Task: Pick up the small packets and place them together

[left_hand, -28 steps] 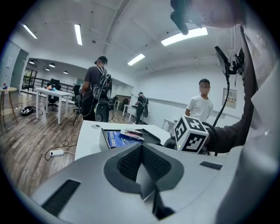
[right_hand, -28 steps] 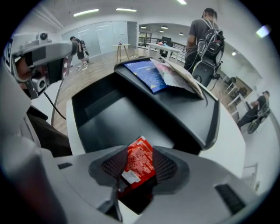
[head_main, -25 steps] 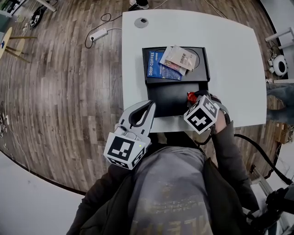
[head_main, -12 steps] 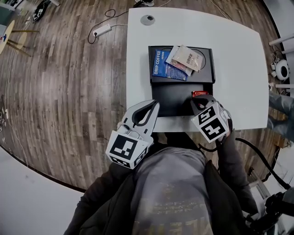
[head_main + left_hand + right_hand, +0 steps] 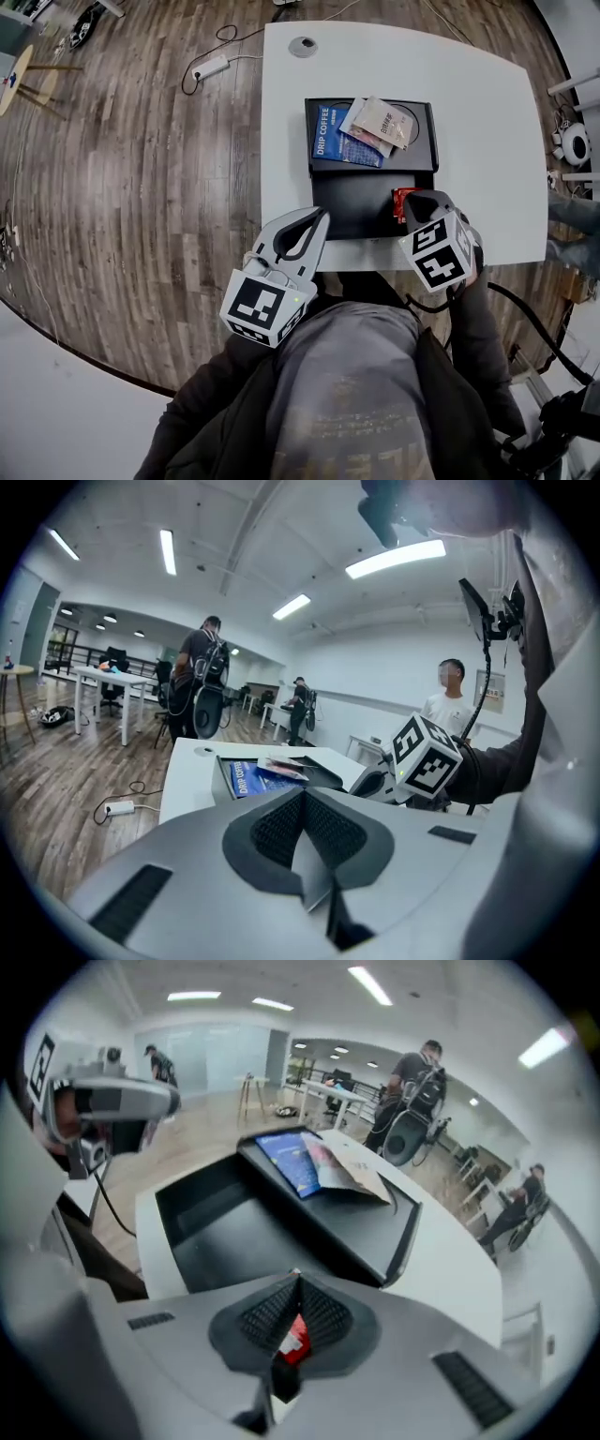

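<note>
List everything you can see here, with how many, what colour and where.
white table: one, white, on the wood floor
black tray: one, black, two compartments, mid-table
DRIP COFFEE packet: one, blue, far compartment, left side
beige packet: one, beige, far compartment, on top of the pile
blue-and-pink packet: one, partly under the beige packet
red packet: one, red, pinched in the right gripper over the near compartment
cable grommet: one, grey, far table edge
power strip: one, white, on the floor left of the table
people: several, in the office background
left gripper: grey, jaws together, empty, at the near table edge
right gripper: grey, shut on the red packet
</note>
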The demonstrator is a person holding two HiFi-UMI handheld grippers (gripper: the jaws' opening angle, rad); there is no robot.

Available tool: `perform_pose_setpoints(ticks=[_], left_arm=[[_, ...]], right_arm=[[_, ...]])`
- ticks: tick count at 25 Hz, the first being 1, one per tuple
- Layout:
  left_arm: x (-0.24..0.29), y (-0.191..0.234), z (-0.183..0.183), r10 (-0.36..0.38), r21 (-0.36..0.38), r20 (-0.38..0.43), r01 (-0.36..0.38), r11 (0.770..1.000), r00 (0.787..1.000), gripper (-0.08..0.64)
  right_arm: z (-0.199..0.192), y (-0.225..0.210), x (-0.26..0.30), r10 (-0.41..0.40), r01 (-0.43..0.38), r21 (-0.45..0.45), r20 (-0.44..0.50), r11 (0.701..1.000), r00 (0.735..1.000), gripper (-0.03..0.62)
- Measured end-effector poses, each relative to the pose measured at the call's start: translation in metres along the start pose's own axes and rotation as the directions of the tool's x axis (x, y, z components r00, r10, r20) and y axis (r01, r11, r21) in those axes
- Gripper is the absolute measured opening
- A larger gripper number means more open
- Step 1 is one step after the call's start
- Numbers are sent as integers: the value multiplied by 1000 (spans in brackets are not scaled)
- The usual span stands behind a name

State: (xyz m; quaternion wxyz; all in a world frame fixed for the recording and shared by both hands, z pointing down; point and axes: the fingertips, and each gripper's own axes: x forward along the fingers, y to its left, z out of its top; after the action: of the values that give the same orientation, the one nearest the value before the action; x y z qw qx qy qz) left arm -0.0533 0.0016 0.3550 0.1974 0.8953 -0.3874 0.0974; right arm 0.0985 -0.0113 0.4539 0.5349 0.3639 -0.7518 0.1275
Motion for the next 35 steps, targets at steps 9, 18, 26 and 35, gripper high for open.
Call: perform_pose_setpoints(ticks=[9, 18, 26, 35], left_arm=[[88, -77, -4, -239, 129, -217, 271, 954, 946, 0], [155, -118, -70, -351, 82, -574, 478, 875, 740, 2], [167, -103, -124, -282, 69, -765, 509, 858, 579, 2], [134, -67, -125, -254, 48, -775, 454, 890, 579, 1]], right_arm=[[-13, -37, -65, -103, 13, 316, 270, 949, 957, 5], [-60, -42, -70, -114, -71, 501, 329, 863, 937, 5], [-75, -49, -62, -126, -89, 549, 341, 831, 931, 5], [-41, -48, -70, -87, -111, 464, 384, 879, 919, 5]])
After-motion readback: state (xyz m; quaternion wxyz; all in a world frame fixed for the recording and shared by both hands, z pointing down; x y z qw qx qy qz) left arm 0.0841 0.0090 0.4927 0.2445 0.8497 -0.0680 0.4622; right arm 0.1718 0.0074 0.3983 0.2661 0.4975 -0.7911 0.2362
